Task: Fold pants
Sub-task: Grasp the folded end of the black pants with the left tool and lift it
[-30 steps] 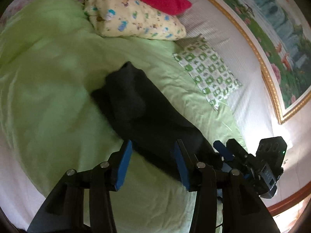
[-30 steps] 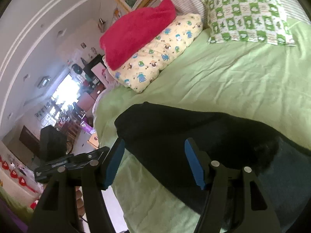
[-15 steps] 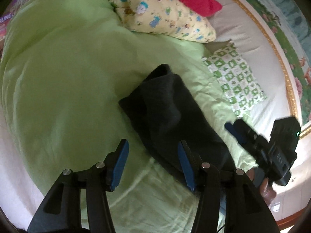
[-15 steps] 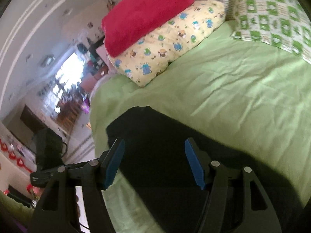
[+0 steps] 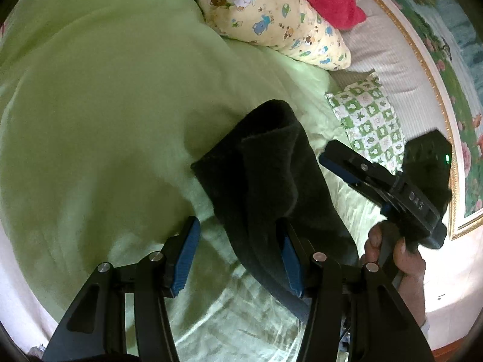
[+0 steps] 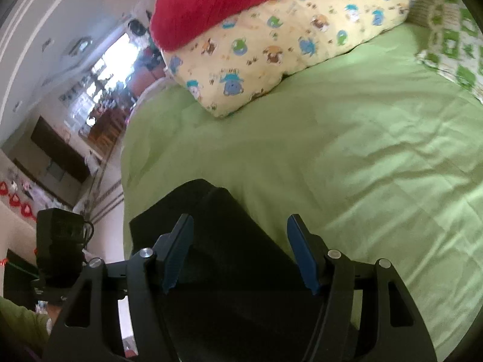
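Black pants (image 5: 271, 181) lie folded into a narrow strip on the green bed cover (image 5: 105, 105), and both tongs stand open over them.

We judge that the lengthwise fold is made and the crosswise fold comes next; the left tongs (image 5: 238, 259) hover wide open above the near part of the strip, gripping nothing; the right tongs (image 6: 240, 252) are also wide open and empty, low over the cloth; for the next move we must close on one end, lift it and lay it over the other end; the patterned pillows (image 5: 280, 21) are well apart.
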### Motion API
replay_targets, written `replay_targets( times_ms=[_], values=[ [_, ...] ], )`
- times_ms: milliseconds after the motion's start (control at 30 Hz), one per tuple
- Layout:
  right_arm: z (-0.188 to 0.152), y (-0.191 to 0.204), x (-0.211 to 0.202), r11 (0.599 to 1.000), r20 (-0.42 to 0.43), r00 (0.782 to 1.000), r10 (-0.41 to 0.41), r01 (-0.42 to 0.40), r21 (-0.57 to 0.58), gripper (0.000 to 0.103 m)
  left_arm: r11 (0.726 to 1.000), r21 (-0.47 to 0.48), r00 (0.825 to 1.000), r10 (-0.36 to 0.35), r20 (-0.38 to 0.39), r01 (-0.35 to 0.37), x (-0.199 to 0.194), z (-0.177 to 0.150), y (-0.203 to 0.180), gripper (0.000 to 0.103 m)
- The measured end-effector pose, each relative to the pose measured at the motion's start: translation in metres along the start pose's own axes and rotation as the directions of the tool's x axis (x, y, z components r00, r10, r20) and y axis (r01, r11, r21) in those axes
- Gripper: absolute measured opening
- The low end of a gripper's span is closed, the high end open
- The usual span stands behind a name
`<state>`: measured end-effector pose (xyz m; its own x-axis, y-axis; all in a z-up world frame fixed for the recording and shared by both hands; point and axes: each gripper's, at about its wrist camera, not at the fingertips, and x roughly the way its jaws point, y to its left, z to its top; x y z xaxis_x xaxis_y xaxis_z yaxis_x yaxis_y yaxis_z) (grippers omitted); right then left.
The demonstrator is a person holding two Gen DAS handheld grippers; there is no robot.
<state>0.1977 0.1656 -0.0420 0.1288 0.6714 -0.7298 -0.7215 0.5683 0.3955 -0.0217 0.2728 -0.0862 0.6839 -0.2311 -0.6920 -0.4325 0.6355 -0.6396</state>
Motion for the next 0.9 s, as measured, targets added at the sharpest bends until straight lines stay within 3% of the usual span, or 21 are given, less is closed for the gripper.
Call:
replay_targets(
  times_ms=[233, 300, 333, 367, 533, 700, 833, 900],
  values=[
    [0.016, 0.015, 0.036, 0.993, -0.121, 0.991, -0.050, 0.036, -0.111, 0.054, 1.000, 0.016, 1.000, 0.022, 0.020, -0.022, 0.009, 0.004, -0.003, 0.051],
    [0.018, 0.016, 0.043, 0.994, -0.134, 0.990, -0.041, 0.027, -0.108, 0.046, 0.999, 0.024, 0.999, 0.030, 0.031, -0.031, 0.011, 0.005, -0.005, 0.049],
    [0.018, 0.017, 0.045, 0.994, -0.139, 0.990, -0.034, 0.019, -0.105, 0.032, 0.999, 0.028, 0.999, 0.036, 0.037, -0.037, 0.011, 0.006, -0.006, 0.038],
    [0.019, 0.019, 0.046, 0.994, -0.137, 0.990, -0.034, 0.020, -0.104, 0.026, 0.999, 0.033, 0.999, 0.037, 0.036, -0.038, 0.012, 0.007, -0.008, 0.034],
    [0.009, 0.028, 0.022, 0.996, -0.058, 0.998, -0.026, 0.020, -0.090, 0.019, 0.998, 0.060, 0.999, -0.005, 0.046, 0.002, 0.004, 0.007, -0.021, 0.018],
    [-0.005, 0.035, -0.028, 0.999, 0.079, 0.997, 0.013, -0.009, -0.050, 0.017, 0.989, 0.142, 0.995, -0.062, 0.084, 0.050, -0.022, 0.001, -0.056, 0.017],
    [-0.019, 0.032, -0.072, 0.999, 0.192, 0.981, 0.036, -0.038, 0.007, 0.015, 0.975, 0.211, 0.990, -0.097, 0.104, 0.073, -0.036, -0.005, -0.087, 0.016],
    [-0.026, 0.031, -0.092, 0.999, 0.234, 0.972, 0.028, -0.037, 0.032, 0.006, 0.964, 0.254, 0.988, -0.107, 0.107, 0.077, -0.042, -0.010, -0.105, 0.016]
  ],
)
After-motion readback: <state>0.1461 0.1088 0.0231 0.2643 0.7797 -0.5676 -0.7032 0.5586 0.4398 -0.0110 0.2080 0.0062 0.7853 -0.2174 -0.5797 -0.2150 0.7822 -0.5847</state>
